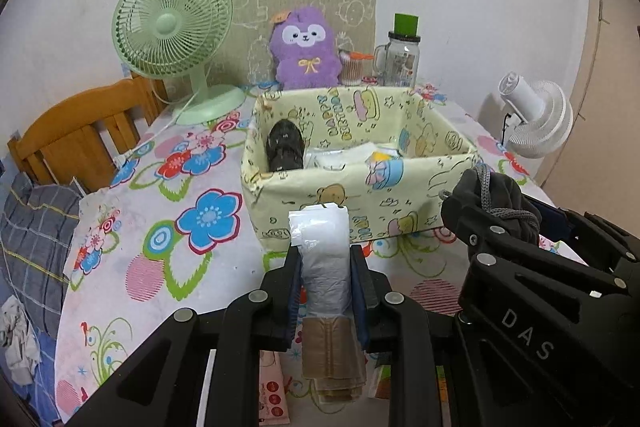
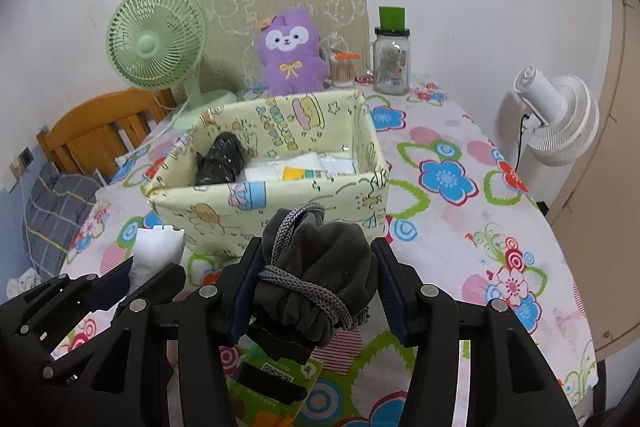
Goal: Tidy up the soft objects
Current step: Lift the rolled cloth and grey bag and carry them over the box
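We see a pale yellow cartoon-printed box [image 1: 360, 195], a purple plush toy [image 1: 305, 51], a mint green fan [image 1: 172, 23] and a flowered tablecloth [image 1: 192, 227].

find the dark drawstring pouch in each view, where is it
Left wrist view: the dark drawstring pouch is at the right edge, mid-height, clamped in the right gripper, just right of the yellow fabric box.
Right wrist view: the pouch sits bottom centre between the jaws, directly in front of the box.
Shared landmark: the purple plush standing behind the box in both.
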A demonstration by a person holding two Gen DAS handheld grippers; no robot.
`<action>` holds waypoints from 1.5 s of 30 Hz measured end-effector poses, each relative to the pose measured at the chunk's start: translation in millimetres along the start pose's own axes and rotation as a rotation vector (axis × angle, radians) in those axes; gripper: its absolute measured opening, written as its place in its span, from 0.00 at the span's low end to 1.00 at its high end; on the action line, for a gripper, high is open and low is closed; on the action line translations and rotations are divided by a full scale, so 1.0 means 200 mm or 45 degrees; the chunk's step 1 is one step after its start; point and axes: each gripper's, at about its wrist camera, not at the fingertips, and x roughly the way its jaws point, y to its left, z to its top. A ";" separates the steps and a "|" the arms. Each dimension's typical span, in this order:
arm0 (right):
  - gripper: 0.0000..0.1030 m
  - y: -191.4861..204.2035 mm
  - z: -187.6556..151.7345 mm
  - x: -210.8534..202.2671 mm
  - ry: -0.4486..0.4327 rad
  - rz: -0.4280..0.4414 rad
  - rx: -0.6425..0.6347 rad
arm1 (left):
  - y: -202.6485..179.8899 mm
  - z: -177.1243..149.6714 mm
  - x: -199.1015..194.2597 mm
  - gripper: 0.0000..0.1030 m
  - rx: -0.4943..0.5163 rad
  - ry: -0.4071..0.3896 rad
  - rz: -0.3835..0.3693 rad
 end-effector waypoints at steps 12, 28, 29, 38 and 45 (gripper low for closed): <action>0.55 0.01 0.05 -0.13 -0.057 0.017 -0.012 | -0.02 0.05 -0.10 0.20 0.015 -0.053 -0.008; 0.55 0.03 0.14 -0.25 -0.126 0.012 -0.042 | -0.05 0.13 -0.18 0.21 0.036 -0.102 -0.019; 0.55 0.03 0.15 -0.26 -0.129 0.014 -0.042 | -0.05 0.14 -0.18 0.21 0.037 -0.105 -0.018; 0.55 0.02 0.19 -0.26 -0.148 0.019 -0.040 | -0.06 0.18 -0.18 0.21 0.052 -0.122 -0.011; 0.55 0.01 0.22 -0.24 -0.154 0.016 -0.031 | -0.06 0.23 -0.16 0.21 0.051 -0.129 -0.026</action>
